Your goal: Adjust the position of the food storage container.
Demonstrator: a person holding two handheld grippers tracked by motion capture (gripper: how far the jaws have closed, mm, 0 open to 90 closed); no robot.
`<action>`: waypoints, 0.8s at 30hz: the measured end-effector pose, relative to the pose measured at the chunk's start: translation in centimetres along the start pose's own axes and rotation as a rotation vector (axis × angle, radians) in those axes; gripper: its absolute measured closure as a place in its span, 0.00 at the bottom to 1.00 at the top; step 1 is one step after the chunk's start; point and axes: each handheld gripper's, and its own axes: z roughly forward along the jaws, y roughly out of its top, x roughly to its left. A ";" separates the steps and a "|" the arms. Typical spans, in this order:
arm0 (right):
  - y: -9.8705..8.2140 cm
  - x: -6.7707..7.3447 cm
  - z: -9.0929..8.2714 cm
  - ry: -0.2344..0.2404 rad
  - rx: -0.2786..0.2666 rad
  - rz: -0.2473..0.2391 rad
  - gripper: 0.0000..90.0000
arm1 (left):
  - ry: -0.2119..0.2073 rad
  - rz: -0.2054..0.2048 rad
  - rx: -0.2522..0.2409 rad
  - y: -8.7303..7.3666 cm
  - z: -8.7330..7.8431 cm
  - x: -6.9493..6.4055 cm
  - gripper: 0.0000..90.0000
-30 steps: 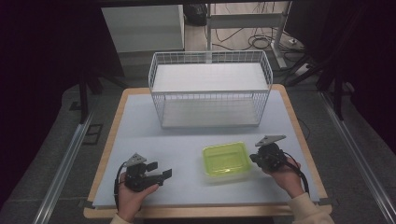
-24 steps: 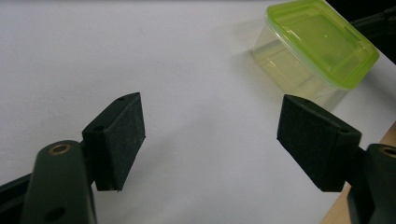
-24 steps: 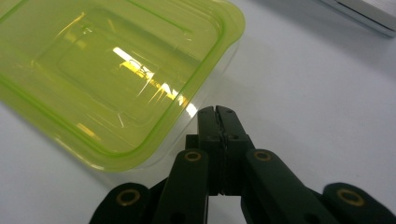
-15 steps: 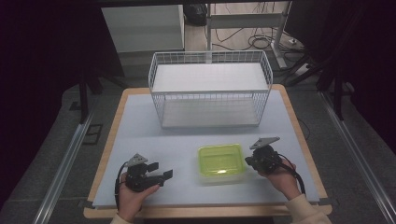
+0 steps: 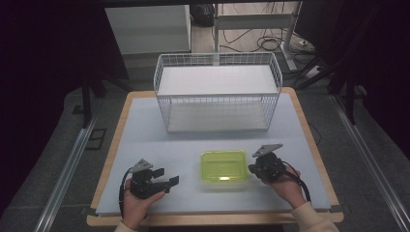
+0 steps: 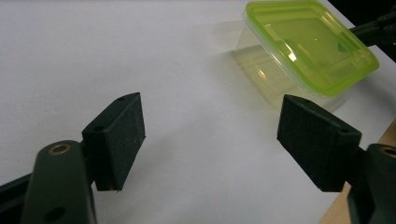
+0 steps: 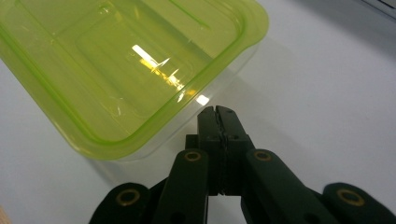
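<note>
A clear plastic box with a lime-green lid (image 5: 224,166) sits on the white table near the front, between both hands. My right gripper (image 5: 252,168) is shut with its tips pressed against the box's right side; in the right gripper view the closed jaws (image 7: 218,113) touch the clear wall just under the lid (image 7: 116,60). My left gripper (image 5: 169,178) stands open to the left of the box, apart from it, with nothing between its pads (image 6: 119,137). The box (image 6: 308,46) lies ahead and to the right in the left gripper view.
A white wire basket (image 5: 217,96) stands at the back middle of the table. The table's wooden front edge (image 5: 212,220) runs below the hands. Bare white table top (image 5: 145,130) lies left of the box and in front of the basket.
The box has slid leftward across the table with my shut right gripper behind it. My left gripper has stayed in place, open.
</note>
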 end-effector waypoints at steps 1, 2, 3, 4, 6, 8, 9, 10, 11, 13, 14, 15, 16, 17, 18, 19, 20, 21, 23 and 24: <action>0.1 0.2 0.2 0.003 0.000 -0.001 1.00 | 0.000 0.000 0.000 0.0 0.0 0.0 0.25; 0.1 0.2 0.2 0.003 0.000 -0.001 1.00 | 0.000 0.000 0.000 0.0 0.0 0.0 0.25; 0.2 0.5 0.5 0.002 0.000 -0.004 1.00 | -0.001 0.001 0.001 0.0 0.0 0.0 0.25; 0.3 0.6 0.6 -0.001 0.000 -0.007 1.00 | -0.001 0.001 0.001 0.0 0.0 0.0 0.25; 0.4 0.7 0.9 -0.002 0.000 -0.010 1.00 | 0.000 0.000 0.001 0.0 0.0 0.0 0.25; 0.4 0.8 1.0 -0.004 0.002 -0.011 1.00 | -0.001 0.000 0.001 0.0 0.0 0.0 0.25; 0.5 0.9 1.4 -0.002 0.010 -0.015 1.00 | -0.001 0.001 0.001 0.0 0.0 0.0 0.25; 0.5 0.9 1.4 -0.002 0.010 -0.015 1.00 | -0.001 0.001 0.001 0.0 0.0 0.0 0.25; 0.5 0.9 1.5 -0.002 0.015 -0.016 1.00 | -0.001 0.002 0.001 0.0 0.0 0.0 0.25; 0.6 0.8 1.8 -0.002 0.017 -0.010 1.00 | -0.001 0.000 -0.001 0.0 0.0 0.0 0.25; 0.6 0.8 1.8 -0.002 0.017 -0.010 1.00 | -0.001 0.000 -0.001 0.0 0.0 0.0 0.25; 0.6 0.6 1.8 0.001 0.011 0.003 1.00 | 0.000 0.000 -0.001 0.0 0.0 0.0 0.25; 0.6 0.6 1.8 0.001 0.011 0.003 1.00 | 0.000 0.000 -0.001 0.0 0.0 0.0 0.25; 0.6 0.4 1.8 0.007 0.004 0.013 1.00 | 0.001 0.001 -0.001 0.0 0.0 0.0 0.25; 0.6 0.4 1.8 0.007 0.004 0.013 1.00 | 0.000 0.001 0.000 0.0 0.0 0.0 0.25; 0.6 0.4 1.9 0.004 -0.001 0.019 1.00 | 0.000 0.003 0.001 0.0 0.0 0.0 0.25; 0.6 0.4 1.9 0.004 -0.001 0.019 1.00 | 0.000 0.003 0.001 0.0 0.0 0.0 0.25; 0.7 0.4 2.1 0.004 0.001 0.018 1.00 | 0.000 0.002 0.000 0.0 0.0 -0.1 0.25; 0.8 0.6 2.3 0.004 0.007 0.013 1.00 | 0.000 0.001 -0.001 0.0 0.0 -0.1 0.25; 0.8 0.6 2.3 0.004 0.007 0.013 1.00 | 0.000 0.001 -0.001 0.0 0.0 -0.1 0.25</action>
